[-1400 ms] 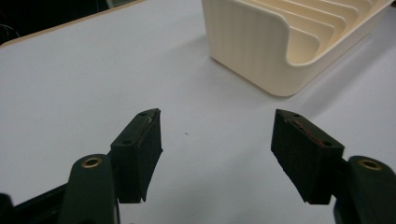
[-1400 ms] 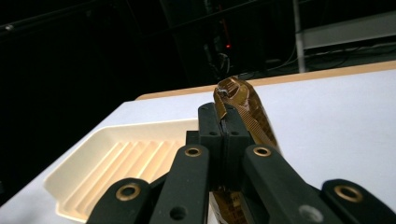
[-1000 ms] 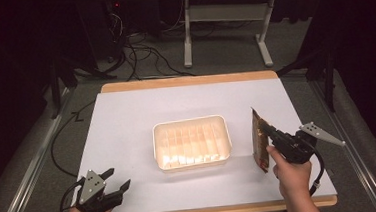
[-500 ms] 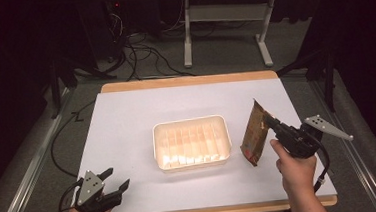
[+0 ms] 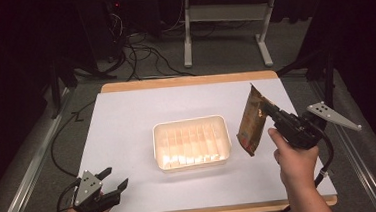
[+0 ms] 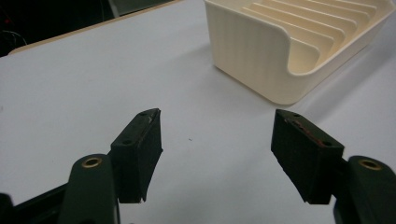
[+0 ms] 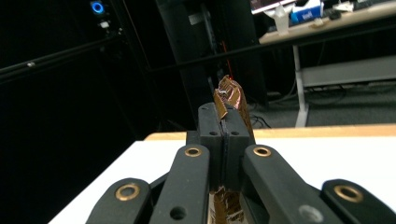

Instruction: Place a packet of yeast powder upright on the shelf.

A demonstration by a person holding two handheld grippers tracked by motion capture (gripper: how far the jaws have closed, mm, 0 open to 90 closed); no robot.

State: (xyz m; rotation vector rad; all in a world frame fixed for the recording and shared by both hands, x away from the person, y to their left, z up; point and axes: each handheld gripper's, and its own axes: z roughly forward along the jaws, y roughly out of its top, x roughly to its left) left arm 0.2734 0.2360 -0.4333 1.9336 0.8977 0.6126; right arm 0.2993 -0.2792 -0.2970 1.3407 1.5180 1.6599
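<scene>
1. At the right of the high view, the right claw (image 5: 272, 114) was clamped shut on a brown, crinkled foil snack packet (image 5: 251, 125), gripping it along its right-hand edge, nearer the top.
2. The packet hung clear of the white surface (image 5: 127, 120), its long axis running from the upper right down toward the lower left of the frame; its lower end hung just beside the right rim of the cream plastic tray with ribbed slots (image 5: 192, 142), though whether it touched could not be told.
3. In the right gripper view, the right claw (image 7: 225, 122) showed its two black jaws pressed together with the foil (image 7: 229, 95) sticking up past the tips and more of it showing below.
4. The relation that mattered: the tray lay to the left of the held packet, so the packet's lower end already pointed toward it. A short carry leftward would likely put the packet over the slots, which ran across the tray's short width.
5. In the lower left of the high view, the left claw (image 5: 115, 179) rested low over the surface's near edge, well apart from the tray.
6. In the left gripper view, the left claw (image 6: 217, 140) stood wide open with nothing between its pads, the tray's corner (image 6: 261, 60) ahead in the upper right.
7. The right hand (image 5: 294, 161) was clearly the nearer one to the tray.
</scene>
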